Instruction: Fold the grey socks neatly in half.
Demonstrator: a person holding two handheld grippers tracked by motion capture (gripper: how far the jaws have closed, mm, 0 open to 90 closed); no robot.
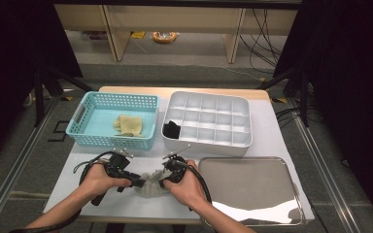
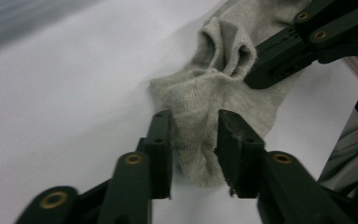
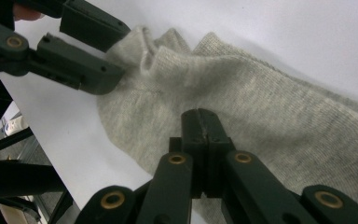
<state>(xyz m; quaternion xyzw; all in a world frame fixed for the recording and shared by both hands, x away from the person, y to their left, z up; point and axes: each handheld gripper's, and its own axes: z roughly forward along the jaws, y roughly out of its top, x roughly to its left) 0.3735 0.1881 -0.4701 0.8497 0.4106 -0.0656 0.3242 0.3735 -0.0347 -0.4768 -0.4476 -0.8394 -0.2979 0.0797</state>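
A light grey sock point(image 1: 150, 188) lies bunched on the white table top near the front edge, between my two hands. My left gripper point(image 1: 137, 182) comes at it from the left. In the left gripper view its jaws point(image 2: 193, 122) stand apart, with a fold of the sock point(image 2: 265, 109) between them and not squeezed. My right gripper point(image 1: 163, 182) comes from the right. In the right gripper view its jaws point(image 3: 200, 115) are closed together on the sock point(image 3: 270, 107), and the fabric puckers up at their tip.
A teal basket point(image 1: 111, 141) at the back left holds a beige cloth point(image 1: 128, 125). Beside it, a white compartment tray point(image 1: 206, 147) has a black item point(image 1: 172, 129) in its front-left cell. A shiny metal tray point(image 1: 252, 184) lies at the front right.
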